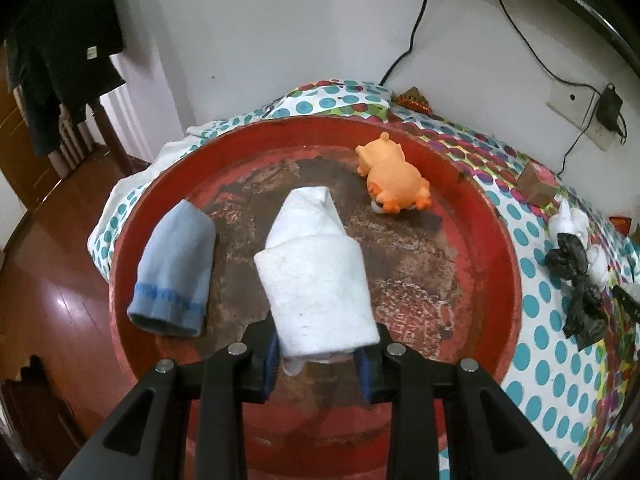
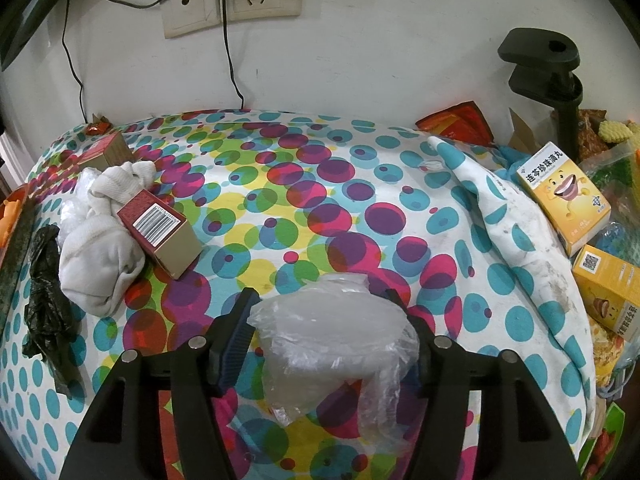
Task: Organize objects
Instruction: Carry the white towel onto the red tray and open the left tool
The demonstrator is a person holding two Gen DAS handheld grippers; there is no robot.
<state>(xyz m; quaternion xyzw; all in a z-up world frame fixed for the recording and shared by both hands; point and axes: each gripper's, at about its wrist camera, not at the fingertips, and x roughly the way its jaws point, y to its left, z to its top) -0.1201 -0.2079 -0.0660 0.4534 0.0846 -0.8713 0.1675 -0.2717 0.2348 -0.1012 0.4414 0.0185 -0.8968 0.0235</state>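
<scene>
— White rolled cloth bundle [image 1: 316,276]: where does it sit against the left gripper [image 1: 320,364]?

— Its near end is clamped between the jaws, and its long axis runs straight ahead over the round red tray [image 1: 496,216], between the folded blue-grey sock [image 1: 174,272] by the left rim and the orange toy animal [image 1: 394,178] toward the far rim.

— And the right gripper [image 2: 332,340]?

— Jaws set around a crumpled clear plastic bag [image 2: 336,344] above the polka-dot tablecloth [image 2: 304,184]; I judge the left acts first, lowering the bundle lengthwise beside the sock.
</scene>
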